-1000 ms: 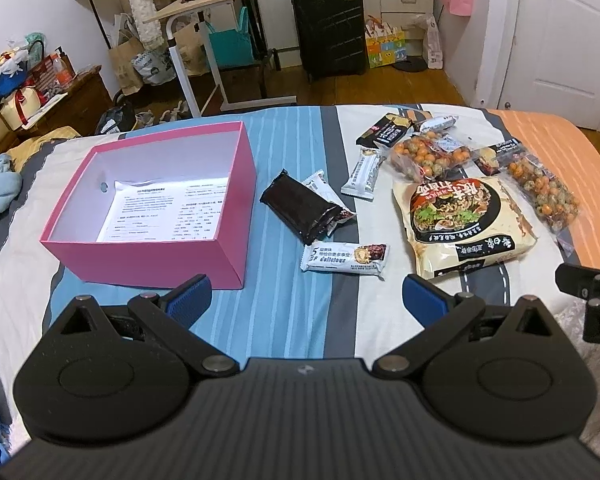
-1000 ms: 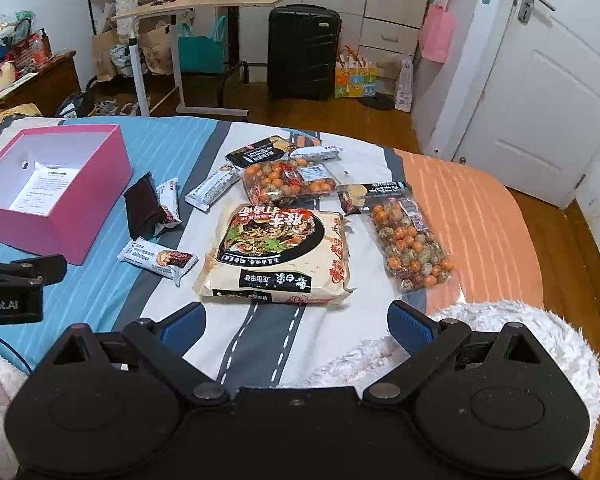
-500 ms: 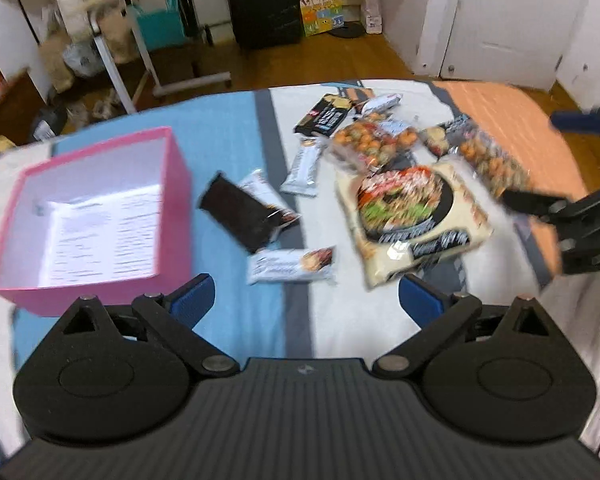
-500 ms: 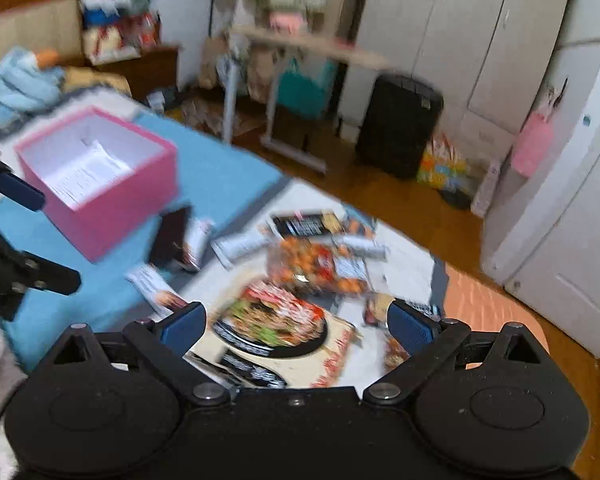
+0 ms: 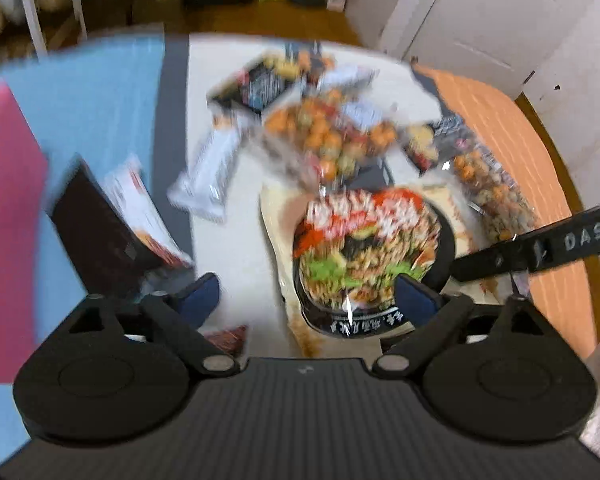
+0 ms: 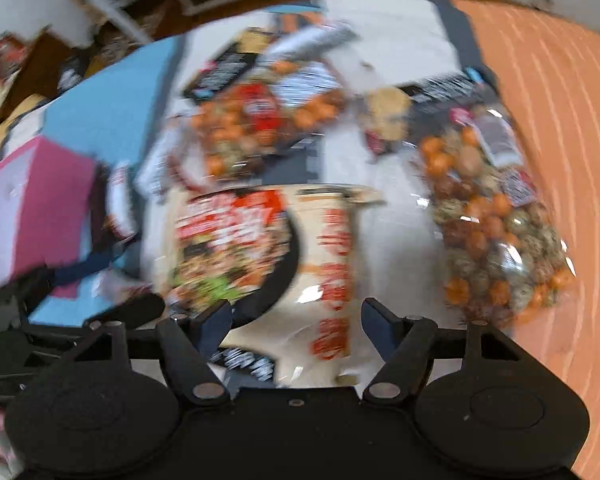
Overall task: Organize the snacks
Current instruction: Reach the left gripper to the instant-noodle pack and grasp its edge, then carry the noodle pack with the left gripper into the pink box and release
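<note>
Blurred noodle bag (image 5: 364, 248), lower edge behind left hand-held gripper (image 5: 308, 300).

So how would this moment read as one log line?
left gripper: closing, nothing held | right gripper: closing, nothing held | both above noodle pack | pink box: apart

We see home bedroom: bed (image 5: 500, 120) with striped cover, white panelled door (image 5: 480, 12), wooden floor (image 5: 260, 16), snack packets (image 6: 496, 220) scattered on bedding
</note>
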The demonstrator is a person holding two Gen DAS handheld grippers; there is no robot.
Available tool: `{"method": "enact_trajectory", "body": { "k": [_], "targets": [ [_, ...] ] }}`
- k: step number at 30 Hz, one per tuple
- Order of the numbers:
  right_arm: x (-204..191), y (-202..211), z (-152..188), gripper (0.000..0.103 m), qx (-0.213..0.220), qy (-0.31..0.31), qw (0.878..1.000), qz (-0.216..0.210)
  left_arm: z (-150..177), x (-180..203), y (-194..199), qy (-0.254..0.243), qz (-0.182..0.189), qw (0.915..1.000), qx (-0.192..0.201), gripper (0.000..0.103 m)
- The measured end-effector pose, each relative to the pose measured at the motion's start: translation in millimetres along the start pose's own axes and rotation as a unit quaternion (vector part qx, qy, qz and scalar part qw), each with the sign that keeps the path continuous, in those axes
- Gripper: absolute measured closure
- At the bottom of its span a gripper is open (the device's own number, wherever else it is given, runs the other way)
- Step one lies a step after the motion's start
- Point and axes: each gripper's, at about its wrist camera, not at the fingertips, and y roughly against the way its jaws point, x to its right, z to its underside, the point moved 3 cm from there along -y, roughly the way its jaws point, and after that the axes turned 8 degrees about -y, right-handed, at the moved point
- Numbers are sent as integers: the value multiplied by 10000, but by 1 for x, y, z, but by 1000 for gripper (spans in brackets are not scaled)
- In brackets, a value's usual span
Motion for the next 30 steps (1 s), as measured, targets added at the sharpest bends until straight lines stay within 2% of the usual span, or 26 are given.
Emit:
{"method": "enact_trajectory", "body": {
  "k": [2, 4, 7, 9, 10, 12, 14, 18, 21, 25, 30],
  "targets": [
    [6, -4, -3, 27, 87, -162, 9997, 133, 7, -6, -16, 196, 242, 9994, -144, 24],
    [10, -12, -7, 26, 8, -190, 9995, 271, 13, -8, -29, 286, 376, 9988, -123, 24],
    [9, -21, -9, 27, -394, -302, 9988, 12, 17, -5, -35, 318, 534, 9981, 42, 28],
    [6, -25, -8, 38, -487, -266, 9984, -130, 17, -2, -34, 257, 679, 9973, 107, 43],
    [5, -27, -7, 38, -506, -249, 9982, -188, 18, -3, -33, 298, 743, 9968, 81, 45],
    [6, -30, -8, 41, -520, -274, 9979, -258, 19, -6, -35, 529, 954, 9940, -11, 52],
    [9, -32, -10, 43, -518, -312, 9976, -330, 21, -9, -38, 804, 1167, 9898, -135, 53],
    [7, -30, -11, 49, -435, -114, 9983, -377, 20, -3, -36, 686, 1101, 9915, -119, 53],
    [1, -23, -7, 49, -333, 104, 9988, -331, 21, 5, -30, 441, 997, 9940, -90, 53],
    [-7, -17, 0, 49, -405, 356, 9979, -346, 24, 9, -18, 360, 894, 9952, -171, 52],
    [-20, -7, 8, 49, -441, 609, 9955, -585, 28, 9, 11, 348, 696, 9968, -177, 52]
  ]
}}
